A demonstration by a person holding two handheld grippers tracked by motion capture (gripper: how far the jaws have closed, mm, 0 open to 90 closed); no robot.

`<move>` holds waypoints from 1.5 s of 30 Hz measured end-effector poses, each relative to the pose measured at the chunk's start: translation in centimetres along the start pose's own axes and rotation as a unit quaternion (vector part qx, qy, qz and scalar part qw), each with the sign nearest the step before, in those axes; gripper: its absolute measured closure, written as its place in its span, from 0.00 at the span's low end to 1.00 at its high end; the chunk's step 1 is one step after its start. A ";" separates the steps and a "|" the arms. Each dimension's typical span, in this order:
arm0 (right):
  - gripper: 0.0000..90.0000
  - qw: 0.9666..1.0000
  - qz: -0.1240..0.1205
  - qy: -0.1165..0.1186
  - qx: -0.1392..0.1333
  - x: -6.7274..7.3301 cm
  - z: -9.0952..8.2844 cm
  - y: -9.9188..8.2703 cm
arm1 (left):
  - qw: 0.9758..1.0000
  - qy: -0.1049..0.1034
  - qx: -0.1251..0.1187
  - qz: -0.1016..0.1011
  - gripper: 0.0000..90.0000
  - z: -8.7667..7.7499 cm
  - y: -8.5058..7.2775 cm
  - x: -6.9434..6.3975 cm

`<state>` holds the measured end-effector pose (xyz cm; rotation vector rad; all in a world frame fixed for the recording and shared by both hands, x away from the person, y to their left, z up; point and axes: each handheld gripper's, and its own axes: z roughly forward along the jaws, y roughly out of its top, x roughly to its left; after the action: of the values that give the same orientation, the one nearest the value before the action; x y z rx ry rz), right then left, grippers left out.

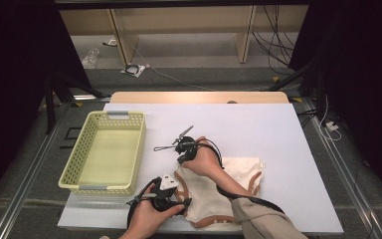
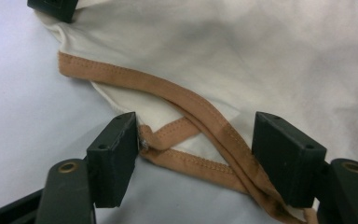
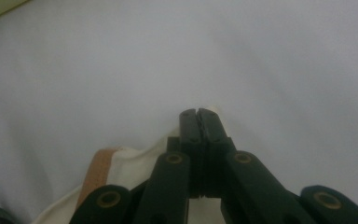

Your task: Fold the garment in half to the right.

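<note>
A cream garment (image 1: 214, 191) with tan trim lies rumpled near the table's front edge. My left gripper (image 1: 183, 203) hovers at its left front edge; in the left gripper view its jaws (image 2: 196, 154) stand open either side of crossing tan trim strips (image 2: 205, 121), the pads apart from the cloth (image 2: 237, 56). My right gripper (image 1: 181, 160) points down at the garment's far left corner. Its jaws (image 3: 199, 114) are pressed together with cream cloth (image 3: 126, 163) bunched around them. A jaw of that gripper (image 2: 51, 7) sits on the cloth corner in the left gripper view.
A pale yellow perforated basket (image 1: 104, 188) stands on the left of the white table (image 1: 258, 124). Cables trail from both grippers. Beyond the table's far edge are the floor, wooden shelf legs and loose cables.
</note>
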<state>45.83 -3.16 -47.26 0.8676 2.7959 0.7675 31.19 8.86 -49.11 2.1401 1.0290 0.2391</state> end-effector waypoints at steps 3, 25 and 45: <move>1.00 1.000 0.001 0.001 0.000 0.0 0.0 0.0 | 1.000 0.001 0.004 0.015 0.31 0.0 -0.2 -0.6; 1.00 1.000 -0.001 -0.006 0.002 0.1 0.0 0.0 | 0.999 0.016 -0.002 0.041 0.88 -0.2 -0.7 -1.7; 1.00 1.000 0.004 0.000 -0.024 0.1 -0.8 0.2 | 0.999 -0.020 -0.026 -0.010 0.95 -1.5 -0.5 -0.7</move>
<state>45.67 -3.34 -46.52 0.8700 2.7625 0.8328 29.80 9.36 -48.28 2.0783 1.0095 0.2098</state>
